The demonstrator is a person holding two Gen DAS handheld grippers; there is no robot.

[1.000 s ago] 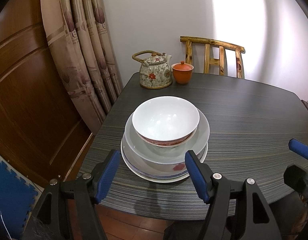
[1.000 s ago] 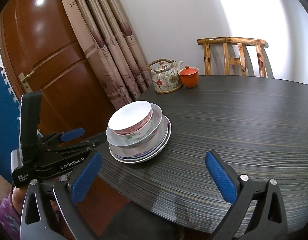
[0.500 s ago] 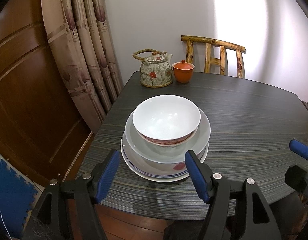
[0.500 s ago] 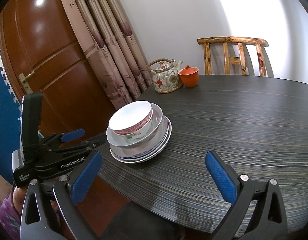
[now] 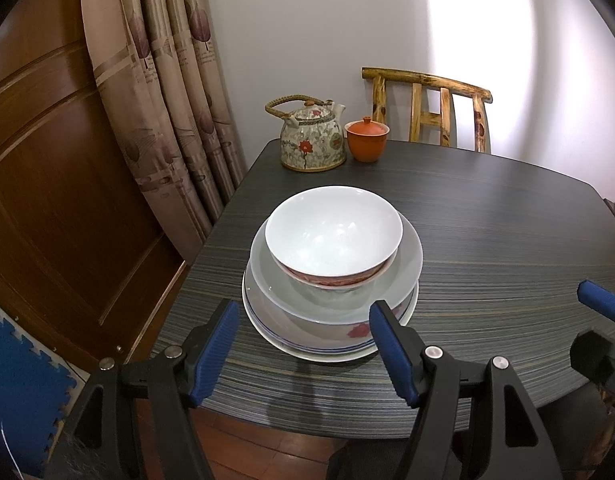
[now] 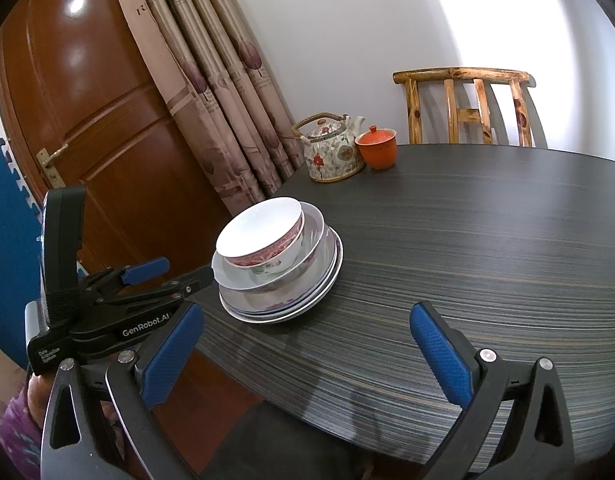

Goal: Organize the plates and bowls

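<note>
A stack of dishes stands near the table's left edge. On top is a white bowl with a red pattern outside (image 5: 333, 232) (image 6: 261, 232). It sits in a wider white bowl (image 5: 403, 264) (image 6: 319, 236), on plates with blue rim lines (image 5: 327, 344) (image 6: 283, 312). My left gripper (image 5: 303, 340) is open and empty, just in front of the stack; it also shows in the right wrist view (image 6: 167, 272). My right gripper (image 6: 307, 344) is open and empty over the table's near edge, to the right of the stack.
A flowered teapot (image 5: 311, 140) (image 6: 333, 148) and an orange lidded cup (image 5: 366, 138) (image 6: 377, 148) stand at the far corner of the dark striped table (image 5: 487, 216) (image 6: 487, 240). A wooden chair (image 5: 427, 108) stands behind. Curtain and door are at left.
Both grippers stay open and nearly still. The left wrist view has shifted slightly, with the stack a touch higher in the frame.
</note>
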